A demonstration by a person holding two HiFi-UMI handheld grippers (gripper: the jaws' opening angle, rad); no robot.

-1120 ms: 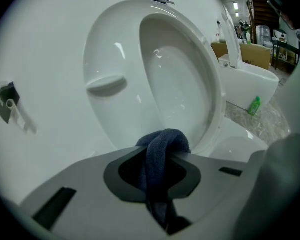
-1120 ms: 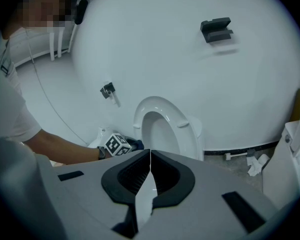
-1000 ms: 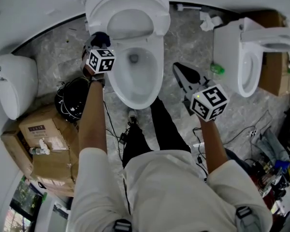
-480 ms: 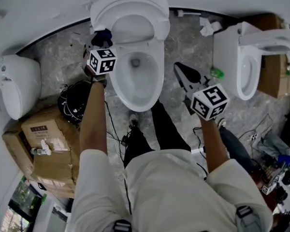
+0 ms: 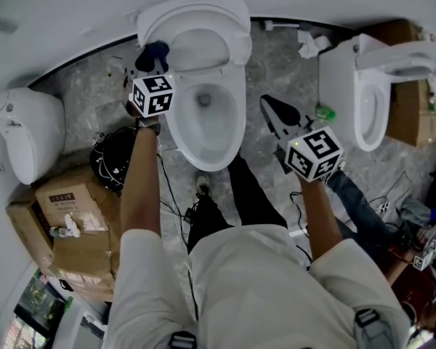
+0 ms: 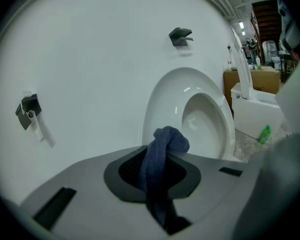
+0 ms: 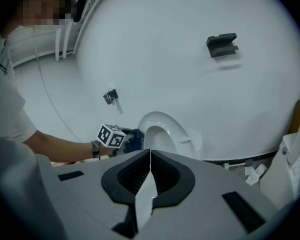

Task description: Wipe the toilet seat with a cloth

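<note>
The white toilet [image 5: 236,100] stands in the middle of the head view with its seat and lid [image 5: 229,20] raised against the wall. My left gripper [image 5: 151,65] is shut on a dark blue cloth [image 5: 153,53], held at the left edge of the raised seat. In the left gripper view the cloth [image 6: 162,144] hangs bunched between the jaws of the left gripper [image 6: 157,158], in front of the upright seat [image 6: 190,91]. My right gripper [image 5: 269,104] hangs to the right of the bowl, shut on nothing. From the right gripper [image 7: 150,154] the cloth [image 7: 134,136] is seen beside the seat [image 7: 165,129].
A second toilet [image 5: 363,86] stands at the right, with a green bottle [image 5: 327,109] and crumpled paper [image 5: 310,43] near it. A white fixture [image 5: 29,133], cardboard boxes [image 5: 65,217] and a black cable bundle [image 5: 112,158] are at the left. Another person's leg [image 5: 356,202] is at the right.
My left gripper has risen with the cloth, from beside the bowl's left rim to the left edge of the raised seat. The right gripper has hardly moved. A person's leg has come in at the right.
</note>
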